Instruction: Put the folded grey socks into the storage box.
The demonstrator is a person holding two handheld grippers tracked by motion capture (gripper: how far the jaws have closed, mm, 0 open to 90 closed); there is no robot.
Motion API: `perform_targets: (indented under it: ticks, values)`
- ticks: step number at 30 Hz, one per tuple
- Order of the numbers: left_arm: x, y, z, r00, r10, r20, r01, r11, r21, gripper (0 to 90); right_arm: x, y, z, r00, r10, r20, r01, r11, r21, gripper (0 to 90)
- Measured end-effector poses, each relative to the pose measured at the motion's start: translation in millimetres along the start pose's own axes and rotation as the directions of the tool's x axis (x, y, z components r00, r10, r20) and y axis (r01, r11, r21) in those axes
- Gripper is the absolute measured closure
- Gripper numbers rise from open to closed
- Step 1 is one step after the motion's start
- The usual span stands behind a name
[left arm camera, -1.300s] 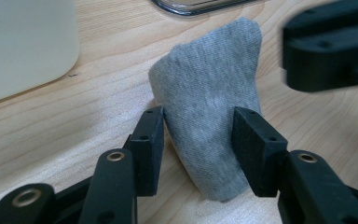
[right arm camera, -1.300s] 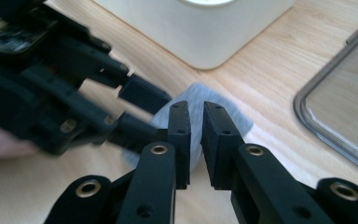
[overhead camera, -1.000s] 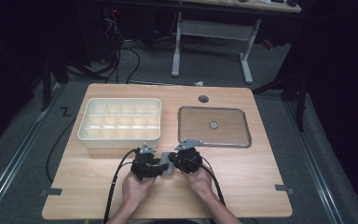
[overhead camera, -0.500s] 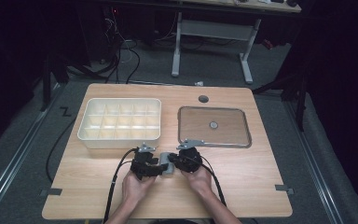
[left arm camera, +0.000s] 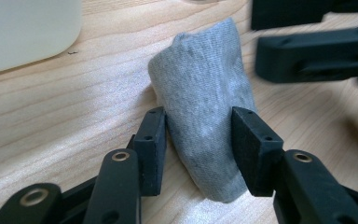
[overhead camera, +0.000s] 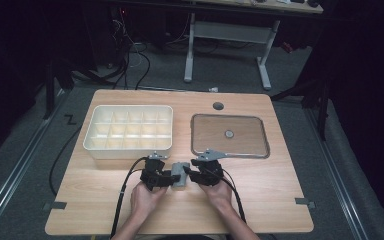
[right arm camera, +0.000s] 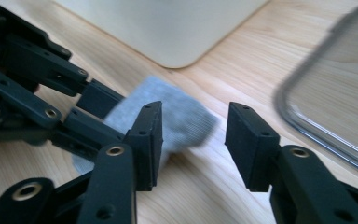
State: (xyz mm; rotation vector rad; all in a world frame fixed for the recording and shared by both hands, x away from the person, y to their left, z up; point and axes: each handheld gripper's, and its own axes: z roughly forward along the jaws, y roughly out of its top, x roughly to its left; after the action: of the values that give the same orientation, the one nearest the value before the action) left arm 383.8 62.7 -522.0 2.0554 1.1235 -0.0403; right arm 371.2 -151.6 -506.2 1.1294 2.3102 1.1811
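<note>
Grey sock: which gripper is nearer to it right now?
Left. The left gripper has its jaws around the grey sock, closing on it. The right gripper has just opened, with the sock's end beyond its tips.

Table evenly lit; surroundings dark; right gripper view motion-blurred.
</note>
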Motion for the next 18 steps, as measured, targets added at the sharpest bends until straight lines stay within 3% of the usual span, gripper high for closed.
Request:
perform_targets:
  ticks: [3,5,7,13,14,15,18]
  values:
    - [-0.4,-0.6,-0.2,0.9999,0.013,-0.003,-0.013,0.9999,-0.008,56.3,-11.0,-10.9,-9.5,0.9992,0.014,0.037,-0.014,1.0,0.01,53.4]
    - [-0.7,-0.6,-0.2,0.9999,0.014,-0.007,-0.014,0.9999,-0.008,56.3,-25.2,-24.9,-15.9,0.9944,0.03,0.102,-0.035,0.998,0.043,52.6]
    - [-0.9,-0.6,-0.1,0.9999,0.013,-0.007,-0.013,0.9999,-0.01,56.3,-29.3,-29.4,-18.7,0.9919,0.039,0.121,-0.045,0.998,0.048,52.2]
    - [-0.9,-0.4,-0.1,0.9999,0.012,-0.004,-0.012,0.9999,-0.01,57.0,-50.1,-51.0,-35.5,0.9743,0.065,0.216,-0.081,0.995,0.065,50.1]
    - [-1.7,-0.4,-0.2,0.9999,0.015,-0.007,-0.015,0.9998,-0.01,57.4,-58.0,-57.0,-41.2,0.9649,0.08,0.25,-0.102,0.992,0.074,49.5]
    - [-1.7,-0.4,-0.2,0.9999,0.015,-0.007,-0.015,0.9998,-0.01,57.7,-58.0,-57.0,-41.2,0.9649,0.08,0.25,-0.102,0.992,0.074,49.5]
    - [-2.0,-0.3,-0.3,0.9999,0.016,-0.001,-0.016,0.9998,-0.008,59.2,-66.5,-64.4,-50.0,0.9527,0.1,0.287,-0.124,0.99,0.066,47.5]
